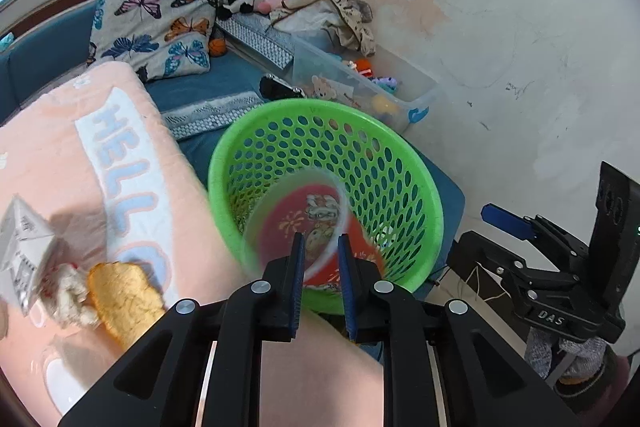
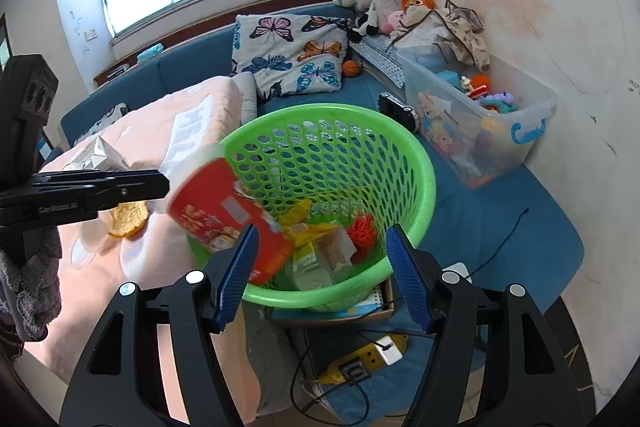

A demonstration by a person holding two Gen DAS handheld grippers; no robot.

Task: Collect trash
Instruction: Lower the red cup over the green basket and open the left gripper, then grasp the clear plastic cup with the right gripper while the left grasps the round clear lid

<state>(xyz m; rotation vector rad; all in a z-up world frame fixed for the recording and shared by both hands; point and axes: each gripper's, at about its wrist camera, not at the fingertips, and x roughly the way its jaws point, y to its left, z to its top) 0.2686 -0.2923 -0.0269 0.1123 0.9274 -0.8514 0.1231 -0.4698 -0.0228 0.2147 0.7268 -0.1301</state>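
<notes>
From the left wrist view, the left gripper [image 1: 321, 259] is hanging over the mouth of the green basket [image 1: 400, 155], its jaws parted a little around the rim of a blurred red paper cup [image 1: 316, 223]; the pads look just clear of it, though the blur makes that hard to judge. The cup is sitting inside the basket's opening. On the pink blanket [image 1: 60, 155] to the left are lying a white carton [image 1: 22, 251], a crumpled white scrap [image 1: 72, 291] and a yellow snack piece [image 1: 124, 299], all close together. The right gripper [image 1: 560, 267] is showing at the far right, beside the wall.

From the right wrist view, the right gripper [image 2: 322, 267] is hovering with its jaws spread wide and holding nothing, aimed at the green basket [image 2: 416, 167]. The red cup [image 2: 224, 211] is tilting over the basket's left rim, above yellow wrappers [image 2: 308, 227] and other litter inside. The left gripper [image 2: 104, 187] is reaching in from the left. A clear toy bin [image 2: 532, 131] is standing against the wall.
</notes>
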